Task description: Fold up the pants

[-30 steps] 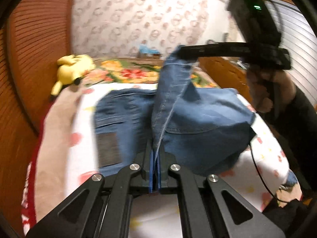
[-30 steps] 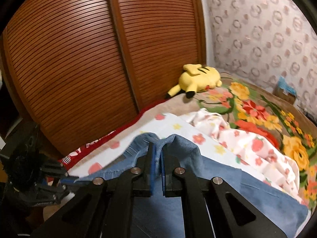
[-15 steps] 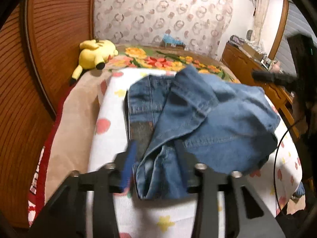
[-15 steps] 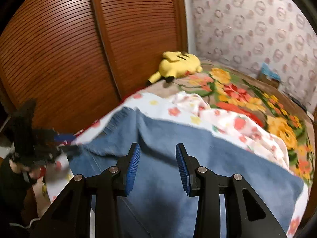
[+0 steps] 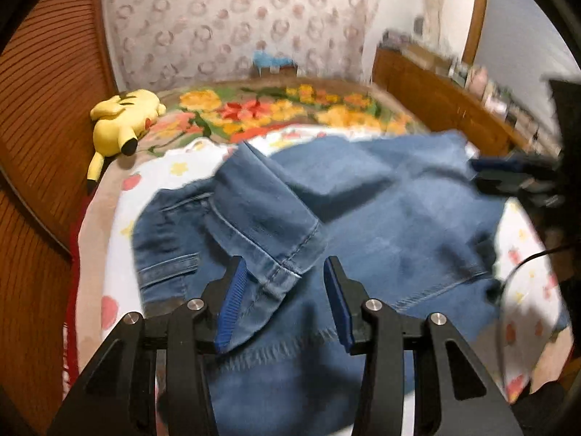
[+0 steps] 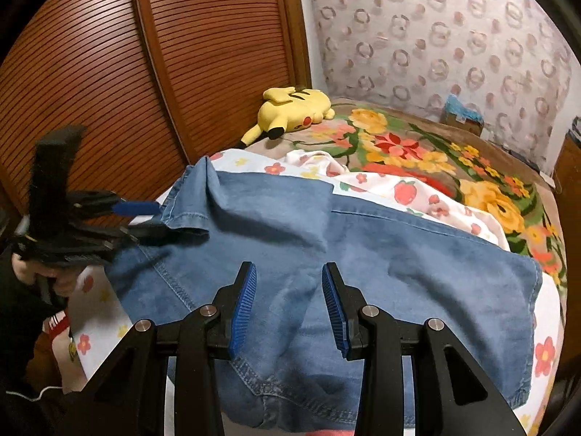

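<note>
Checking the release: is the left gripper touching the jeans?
Cannot tell. Left wrist view: left gripper open, jeans hem between its pads, contact unclear.

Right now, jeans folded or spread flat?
Folded, loosely: the jeans have a leg cuff doubled back over the seat.

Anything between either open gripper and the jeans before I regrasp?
Nothing visible. The left gripper hovers open right over the jeans hem, and the right gripper is open above bare denim. The plush toy lies well away.

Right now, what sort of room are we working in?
Most likely a bedroom: blue denim pants lie on a bed with a floral blanket, a yellow plush toy and slatted wooden closet doors.
</note>
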